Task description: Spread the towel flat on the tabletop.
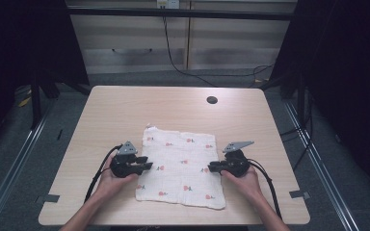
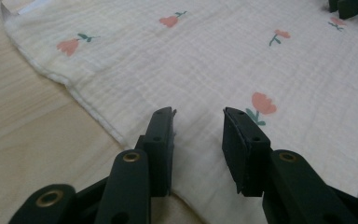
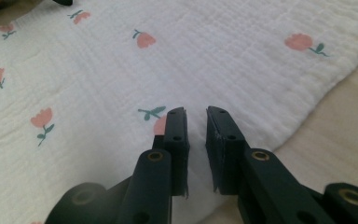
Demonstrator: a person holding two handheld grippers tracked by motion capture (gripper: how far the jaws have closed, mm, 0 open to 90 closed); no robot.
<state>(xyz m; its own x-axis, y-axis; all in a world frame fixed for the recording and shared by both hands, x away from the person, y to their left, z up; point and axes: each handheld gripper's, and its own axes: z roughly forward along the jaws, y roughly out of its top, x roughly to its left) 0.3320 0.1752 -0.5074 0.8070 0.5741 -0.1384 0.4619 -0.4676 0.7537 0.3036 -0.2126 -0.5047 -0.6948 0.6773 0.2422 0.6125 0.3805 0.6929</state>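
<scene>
A white cloth [image 1: 181, 166] printed with small flowers is lying flat near the front of a table [image 1: 115, 106]. The left gripper [image 1: 147, 166] and right gripper [image 1: 212, 167] are facing each other over its side edges, jaws parted and pinching nothing, seemingly lining up to grasp both edges for folding.

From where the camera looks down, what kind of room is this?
Probably a lab or recording workspace: a plain wooden table with a flowered cloth, dark curtains at the sides, and loose cables on the floor.
</scene>
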